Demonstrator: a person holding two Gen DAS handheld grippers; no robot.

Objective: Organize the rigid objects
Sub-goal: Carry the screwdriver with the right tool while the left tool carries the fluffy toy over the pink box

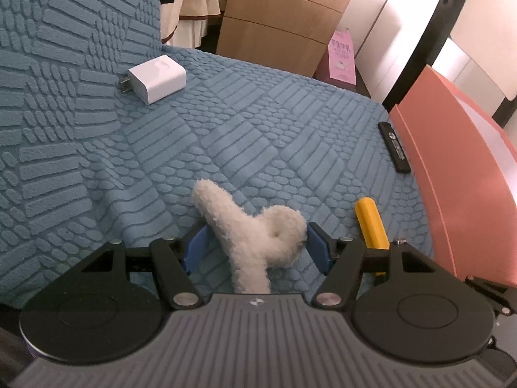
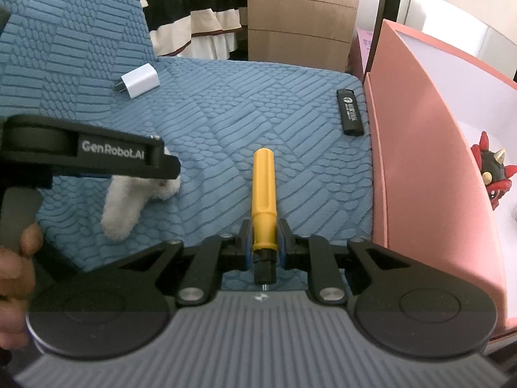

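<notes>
The largest surface is the blue textured fabric sofa seat, soft and uneven, so any object released on it may roll or tip. At its right edge stands the open pink cardboard box, which already holds a small red and black spiked figurine; this box is judged to be the destination. Risk one: the box wall rises above the seat, so a load carried too low would strike the wall and be knocked out of the grip. The right gripper has its jaws closed on the yellow plastic screwdriver handle, clamped near the black collar end, with most of the handle projecting forward beyond the jaws. Risk two: this end-biased grip leaves a long overhang, so the handle may pivot between the pads when lifted. The left gripper has its jaws spread wide around the white fluffy plush clip, which lies on the seat between the blue pads; contact on the right pad cannot be confirmed. Risk three: the pile compresses, so closure may slip. A white plug-in charger and a black lighter lie apart, untouched.
</notes>
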